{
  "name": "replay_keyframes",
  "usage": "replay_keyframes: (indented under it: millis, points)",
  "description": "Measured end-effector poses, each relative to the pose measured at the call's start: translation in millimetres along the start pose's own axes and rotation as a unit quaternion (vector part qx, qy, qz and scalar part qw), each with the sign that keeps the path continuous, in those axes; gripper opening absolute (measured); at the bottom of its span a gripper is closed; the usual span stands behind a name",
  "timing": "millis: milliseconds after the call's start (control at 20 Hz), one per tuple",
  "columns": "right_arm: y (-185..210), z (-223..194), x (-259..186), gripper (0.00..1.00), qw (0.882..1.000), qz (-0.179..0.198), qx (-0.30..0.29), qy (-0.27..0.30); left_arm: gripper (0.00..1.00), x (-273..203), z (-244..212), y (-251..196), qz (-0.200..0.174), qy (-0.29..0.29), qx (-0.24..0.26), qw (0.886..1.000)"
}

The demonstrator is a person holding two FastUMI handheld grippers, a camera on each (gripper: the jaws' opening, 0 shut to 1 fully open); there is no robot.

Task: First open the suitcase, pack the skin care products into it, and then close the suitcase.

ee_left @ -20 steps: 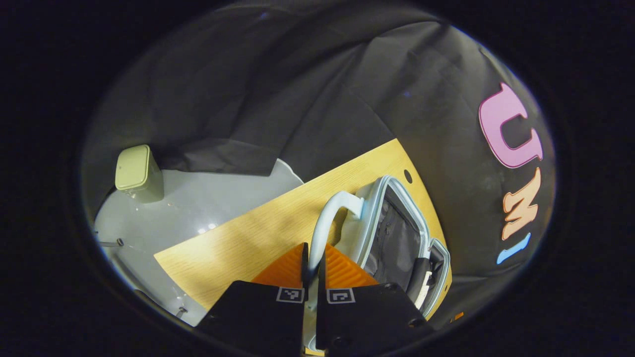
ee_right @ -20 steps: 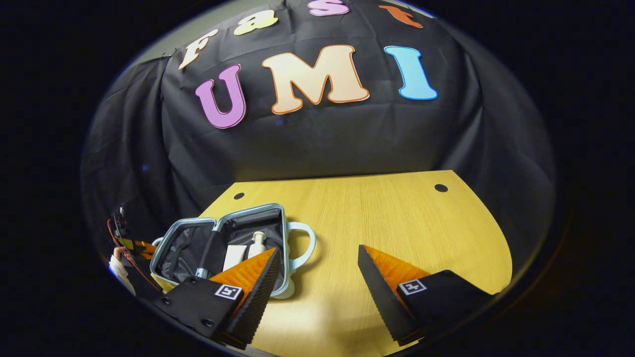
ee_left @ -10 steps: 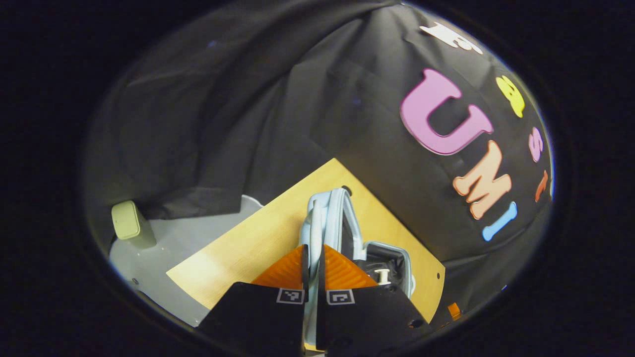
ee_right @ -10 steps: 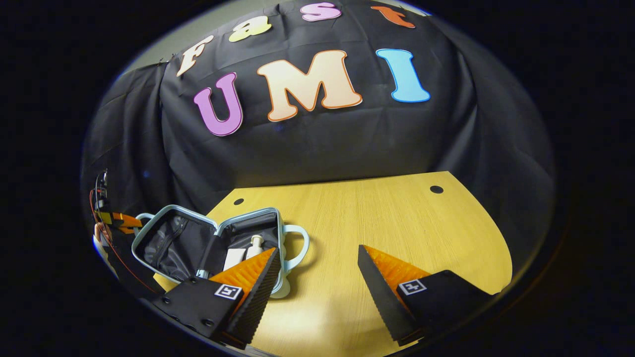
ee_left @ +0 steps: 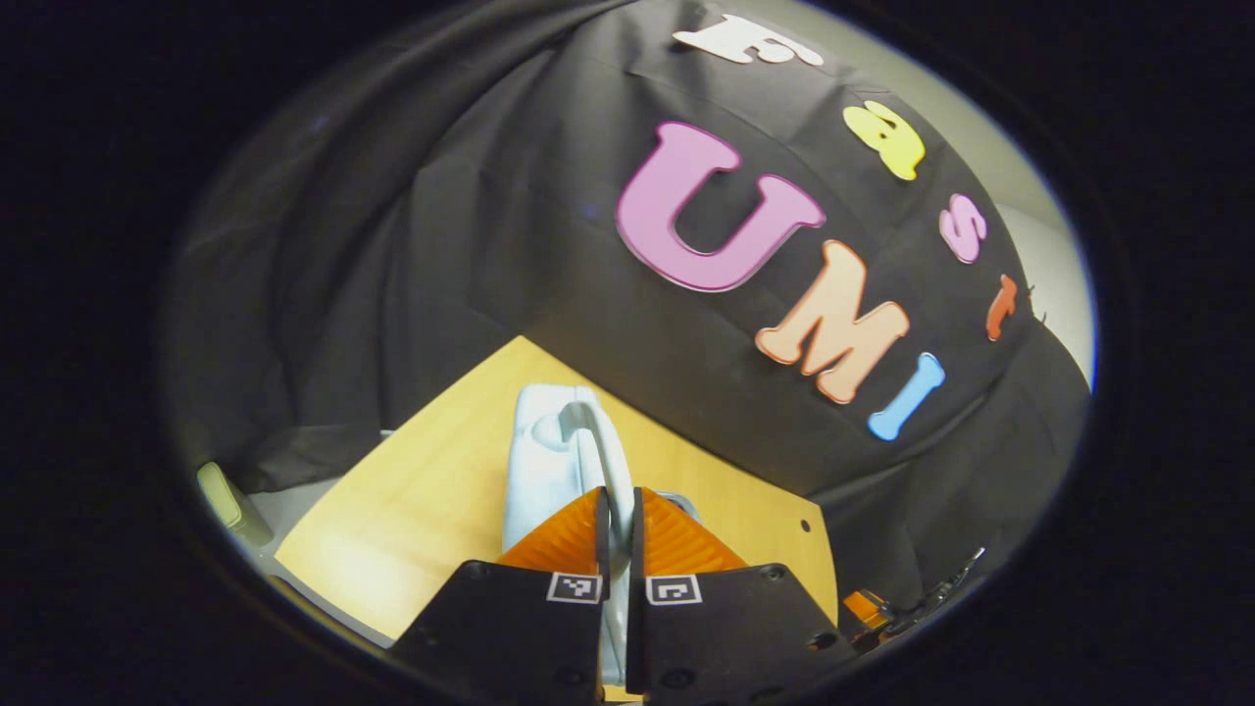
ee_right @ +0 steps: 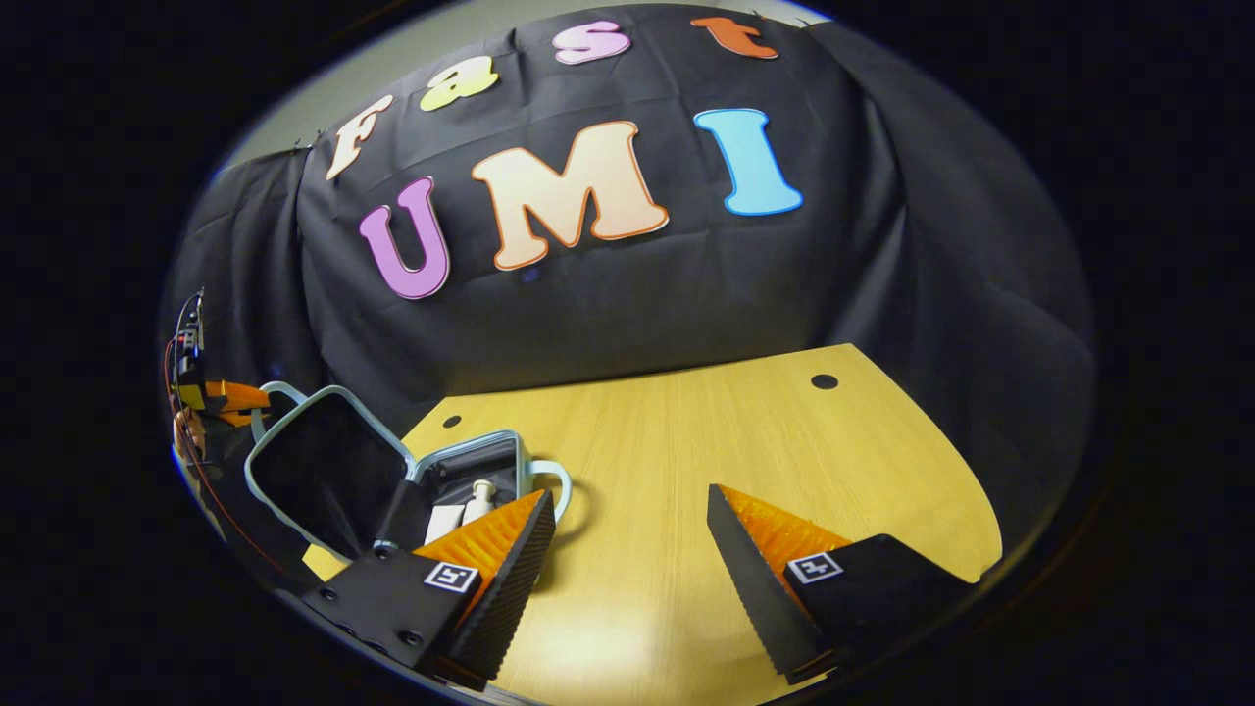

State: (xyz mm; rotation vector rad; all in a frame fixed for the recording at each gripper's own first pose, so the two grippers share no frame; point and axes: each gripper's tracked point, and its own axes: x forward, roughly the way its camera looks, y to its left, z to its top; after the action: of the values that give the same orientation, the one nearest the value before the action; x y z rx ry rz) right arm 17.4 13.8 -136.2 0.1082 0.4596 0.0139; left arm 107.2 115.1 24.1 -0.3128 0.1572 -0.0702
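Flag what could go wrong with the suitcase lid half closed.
1. The left gripper pinches only the thin lid handle; it may slip, and the raised lid could drop.
2. A white bottle stands up in the base half near the hinge; the lid might jam on it.
3. The right gripper hangs open beside the suitcase; the base may slide on the table.

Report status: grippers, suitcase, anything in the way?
Left gripper shut on lid handle. Right gripper open, over bare table. Suitcase half open, lid raised, products inside. Nothing in the way.
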Motion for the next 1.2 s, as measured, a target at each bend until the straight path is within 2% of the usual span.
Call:
replay_keyframes:
  millis: [100,150,200,300,500,700,800,900,1050,1100,1200]
  points:
    - [-12.5,3.3,-5.7,0.98,1.000,-0.007,0.006,-0.004,0.00,10.8,-10.9,-29.9,-0.024,0.011,0.012,1.000]
    - [-18.4,4.5,-8.4,0.94,1.000,-0.010,0.010,-0.007,0.02,18.2,-15.8,-44.9,-0.035,0.018,0.019,0.999]
    - [-24.8,5.7,-10.8,0.98,1.000,-0.014,0.013,-0.009,0.02,26.3,-21.4,-58.4,-0.047,0.023,0.025,0.998]
    - [-37.1,7.4,-15.2,0.98,0.999,-0.021,0.022,-0.013,0.02,42.8,-35.5,-86.3,-0.068,0.035,0.031,0.997]
    - [-63.5,5.9,-26.0,0.98,0.998,-0.037,0.038,-0.017,0.02,77.6,-74.7,-132.9,-0.112,0.075,0.017,0.991]
    - [-88.1,6.8,-36.1,0.98,0.998,-0.054,0.034,-0.019,0.03,114.7,-129.6,-164.8,-0.132,0.125,0.012,0.983]
    - [-99.3,10.0,-38.7,0.94,0.997,-0.061,0.033,-0.023,0.03,136.8,-163.3,-172.2,-0.129,0.154,0.009,0.979]
    - [-107.0,11.5,-41.6,0.98,0.997,-0.064,0.039,-0.024,0.03,157.4,-195.9,-176.3,-0.116,0.183,0.016,0.976]
    - [-112.2,12.8,-38.6,0.98,0.996,-0.066,0.046,-0.025,0.03,182.3,-244.3,-173.3,-0.081,0.225,0.043,0.970]
    - [-112.1,13.0,-38.8,0.94,0.996,-0.066,0.045,-0.025,0.03,190.1,-257.4,-171.4,-0.067,0.237,0.053,0.968]
    - [-114.2,14.4,-38.7,0.98,0.997,-0.066,0.042,-0.026,0.04,199.9,-279.3,-166.1,-0.038,0.258,0.077,0.962]
